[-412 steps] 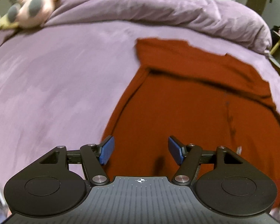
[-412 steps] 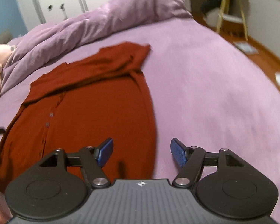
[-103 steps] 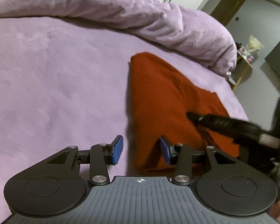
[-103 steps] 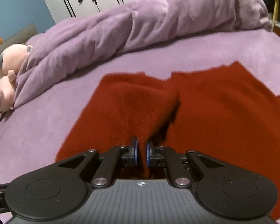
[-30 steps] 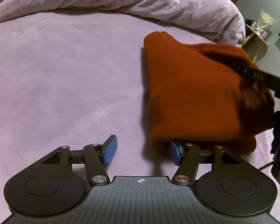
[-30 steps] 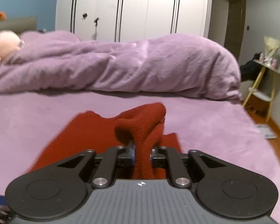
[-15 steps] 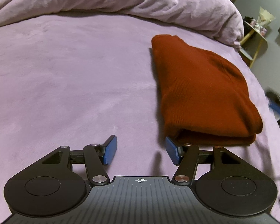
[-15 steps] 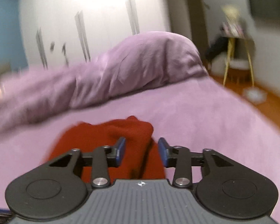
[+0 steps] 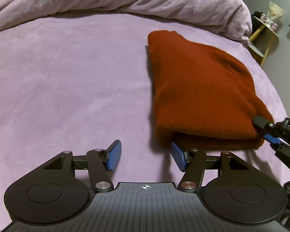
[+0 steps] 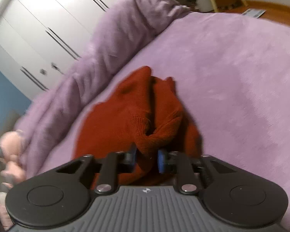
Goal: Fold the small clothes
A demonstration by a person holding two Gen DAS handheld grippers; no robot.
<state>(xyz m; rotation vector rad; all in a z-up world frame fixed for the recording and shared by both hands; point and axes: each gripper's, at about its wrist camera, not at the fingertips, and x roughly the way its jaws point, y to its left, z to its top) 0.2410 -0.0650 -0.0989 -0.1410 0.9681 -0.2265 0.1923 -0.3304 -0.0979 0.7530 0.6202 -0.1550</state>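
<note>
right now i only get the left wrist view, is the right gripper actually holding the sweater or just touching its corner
Observer: Holding, it seems. In the right wrist view a bunched fold of the sweater sits pinched between the pads of the right gripper.
Operator: is that side stacked neat
Observer: No. The layers part there, with a dark gap running between them.
Operator: whats behind the duvet
Observer: A white wardrobe stands behind the duvet. The view is blurred, so I cannot give finer detail.
</note>
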